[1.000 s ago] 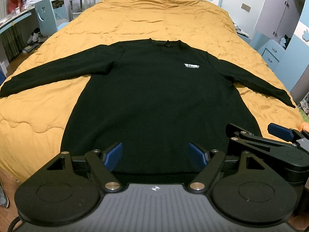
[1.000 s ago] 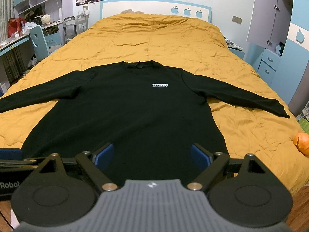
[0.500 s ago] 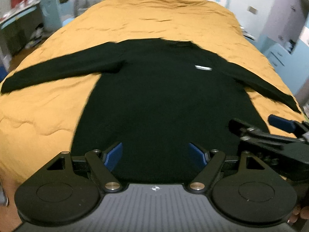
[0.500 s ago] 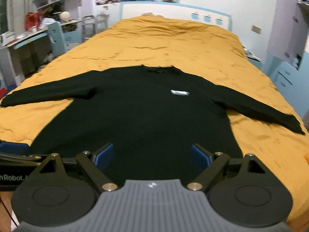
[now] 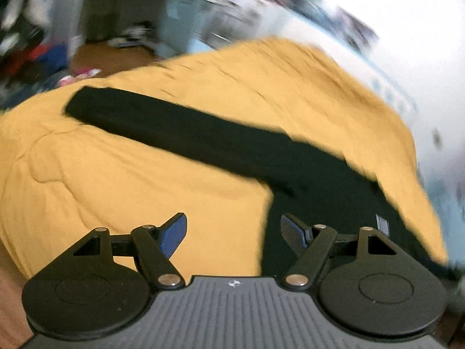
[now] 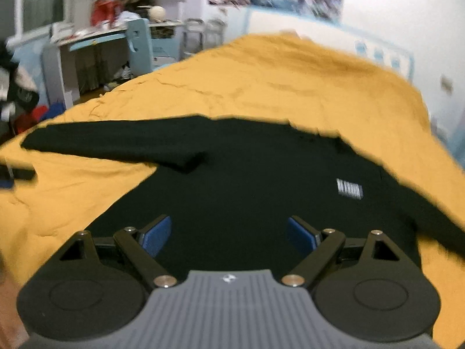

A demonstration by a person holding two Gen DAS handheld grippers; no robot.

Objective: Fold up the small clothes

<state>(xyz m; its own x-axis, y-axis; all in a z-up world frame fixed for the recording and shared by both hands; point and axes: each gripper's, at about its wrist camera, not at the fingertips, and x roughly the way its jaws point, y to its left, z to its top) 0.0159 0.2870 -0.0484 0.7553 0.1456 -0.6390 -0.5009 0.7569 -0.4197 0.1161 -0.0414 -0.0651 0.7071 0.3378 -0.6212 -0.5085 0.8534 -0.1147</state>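
1. Left gripper (image 5: 232,229): jaws spread, holding nothing. It points across the left side of the bed, with the sweater's side edge running between its fingertips.
2. Right gripper (image 6: 228,234): jaws spread, holding nothing, above the lower body of the garment.
3. Task item: the black sweater (image 6: 247,186) lies flat, front up, on the orange quilt (image 5: 130,180). The left sleeve (image 5: 162,128) extends to the far left; the other sleeve trails off to the right.
4. Risk: both views are blurred, so aim at the sleeve is uncertain. A pinch taken too deep would likely catch the quilt with the fabric.
5. Risk: lifting the sleeve by one layer only may drag the body and wrinkle the flat layout.
6. Surface: the quilt is soft and creased, so it probably gives under pressure.
7. Room: a desk (image 6: 96,40) and a blue chair (image 6: 142,46) stand far left; posters hang above the headboard.
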